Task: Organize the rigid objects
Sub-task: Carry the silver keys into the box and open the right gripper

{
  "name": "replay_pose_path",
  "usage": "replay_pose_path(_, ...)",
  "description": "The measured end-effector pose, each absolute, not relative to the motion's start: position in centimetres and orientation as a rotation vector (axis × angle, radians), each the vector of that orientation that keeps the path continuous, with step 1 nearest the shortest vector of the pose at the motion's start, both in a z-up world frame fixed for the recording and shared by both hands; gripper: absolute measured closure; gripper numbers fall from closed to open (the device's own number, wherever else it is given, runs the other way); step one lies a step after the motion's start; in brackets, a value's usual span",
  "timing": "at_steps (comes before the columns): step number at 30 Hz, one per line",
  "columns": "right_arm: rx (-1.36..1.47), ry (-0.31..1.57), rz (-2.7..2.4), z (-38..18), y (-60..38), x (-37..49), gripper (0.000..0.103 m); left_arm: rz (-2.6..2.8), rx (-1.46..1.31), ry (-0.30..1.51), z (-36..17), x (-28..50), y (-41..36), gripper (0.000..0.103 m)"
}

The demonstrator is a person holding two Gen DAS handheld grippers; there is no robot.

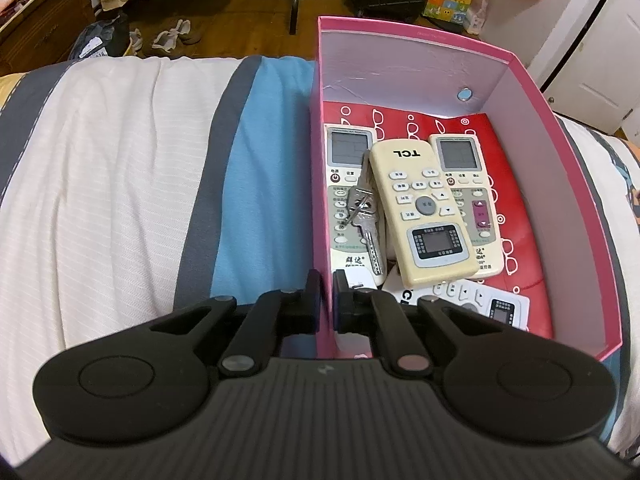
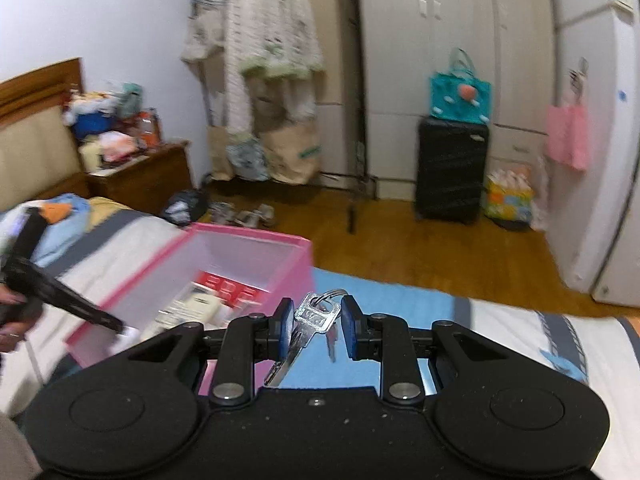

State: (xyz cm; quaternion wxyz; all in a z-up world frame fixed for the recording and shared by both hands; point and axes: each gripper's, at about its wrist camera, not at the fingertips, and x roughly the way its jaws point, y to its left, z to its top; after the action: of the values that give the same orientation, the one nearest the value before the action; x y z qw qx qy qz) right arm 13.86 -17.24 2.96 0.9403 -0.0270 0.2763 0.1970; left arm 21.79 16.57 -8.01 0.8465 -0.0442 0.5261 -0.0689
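A pink box sits on the bed with several remote controls inside, a cream TCL remote on top, and a bunch of keys beside it. My left gripper is shut on the box's near left wall, one finger outside and one inside. In the right wrist view my right gripper holds a second bunch of silver keys between its blue pads, above the bed to the right of the pink box. The left gripper shows at that box's left edge.
The bed has a white, grey and blue striped cover. Beyond the bed are a wooden floor, a black suitcase, a clothes rack with bags, a nightstand and shoes.
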Motion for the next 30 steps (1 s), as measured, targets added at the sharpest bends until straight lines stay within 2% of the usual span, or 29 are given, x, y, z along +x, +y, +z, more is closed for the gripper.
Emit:
replay_pose_path(9,-0.063,0.591,0.598,3.8,-12.4,12.6,0.074,-0.147,-0.098,1.104,-8.0,21.8,16.8,0.098)
replay_pose_path(30,-0.244,0.792,0.662,-2.5,-7.0,15.4,0.073,-0.164,-0.095,1.094,-8.1,21.6,16.7,0.097)
